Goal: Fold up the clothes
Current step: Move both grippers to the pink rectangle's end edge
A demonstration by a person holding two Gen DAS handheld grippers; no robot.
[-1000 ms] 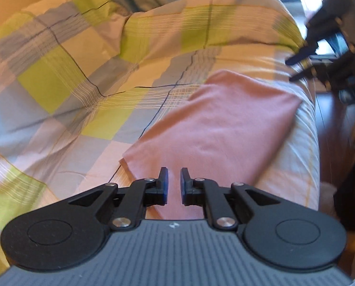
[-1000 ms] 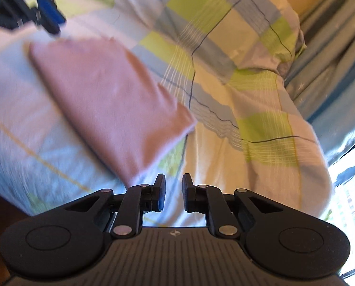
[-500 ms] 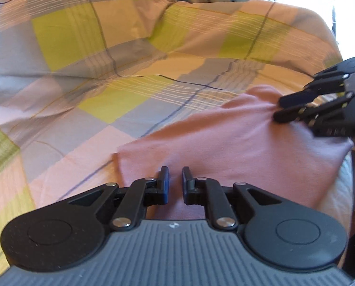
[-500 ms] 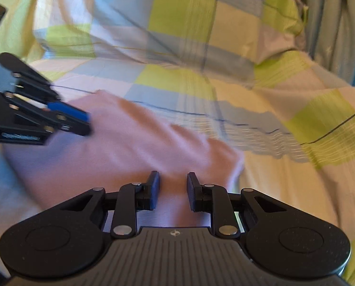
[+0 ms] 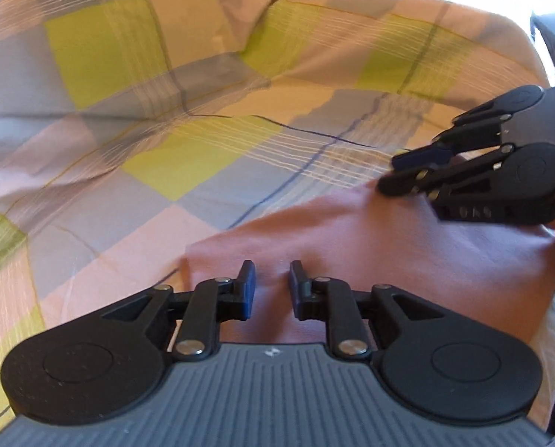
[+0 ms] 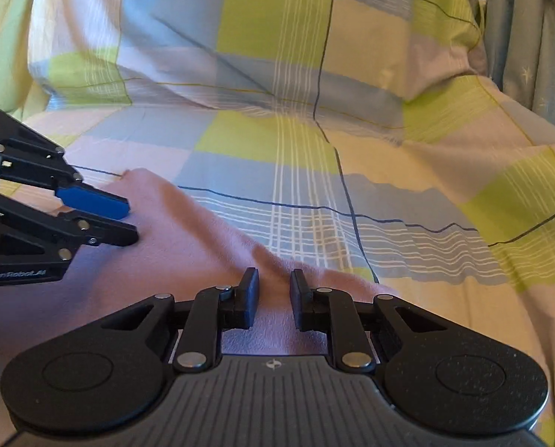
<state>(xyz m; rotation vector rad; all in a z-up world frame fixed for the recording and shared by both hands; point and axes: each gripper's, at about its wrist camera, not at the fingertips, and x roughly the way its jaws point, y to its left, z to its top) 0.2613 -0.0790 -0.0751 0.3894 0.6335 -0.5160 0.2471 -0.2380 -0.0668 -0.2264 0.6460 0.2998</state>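
Left wrist view: the left gripper [image 5: 272, 279] hovers low over the near corner of the pink folded garment [image 5: 370, 253], which lies flat on the checked bedspread [image 5: 188, 156]. Its jaws are opening, a narrow gap between them and no cloth in that gap. A second ago the garment lay farther ahead, seen as a whole; it now fills the lower frame, and the right gripper [image 5: 392, 175], then off beyond the bed's far edge, sits over the garment's far corner. Right wrist view: the right gripper [image 6: 273, 294] is poised over the garment's [image 6: 188, 246] edge nearest it. Its jaws are closing slightly, still parted and holding nothing, though cloth lies just beneath them. The left gripper [image 6: 128, 219], earlier at the frame's upper corner, now reaches in over the opposite corner. Judged from this, both tools have converged on two corners of one edge, probably preparing a paired pinch for the next fold; neither corner is gripped yet.
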